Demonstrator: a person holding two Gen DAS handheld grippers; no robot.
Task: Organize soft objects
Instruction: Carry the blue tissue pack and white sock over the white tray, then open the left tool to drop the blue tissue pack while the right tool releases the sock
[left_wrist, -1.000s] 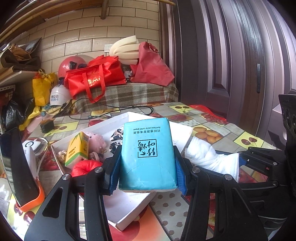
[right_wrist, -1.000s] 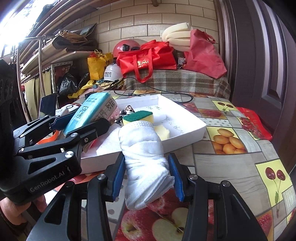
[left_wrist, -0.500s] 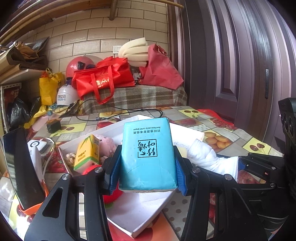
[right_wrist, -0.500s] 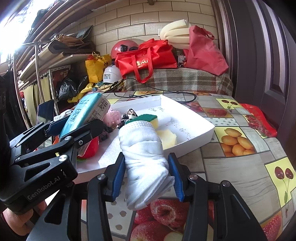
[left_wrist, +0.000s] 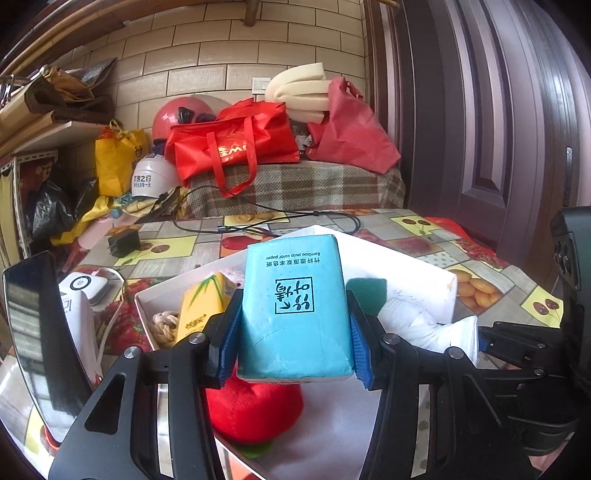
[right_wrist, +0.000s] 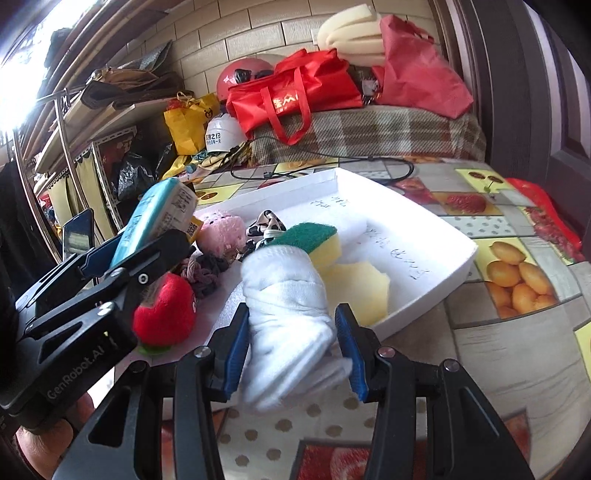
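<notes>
Over white tray's (right_wrist: 424, 295) near edge, towel-gripping right claw (right_wrist: 293, 339)

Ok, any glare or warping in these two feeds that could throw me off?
Right wrist view: the top-left corner is blown out white by daylight, washing out the shelf there; the white cloth roll in the right tongs stays readable. Left wrist view: evenly lit, the blue tissue pack in the left tongs is sharp, with sheen on the door. Both views: fisheye bends the edges.
</notes>
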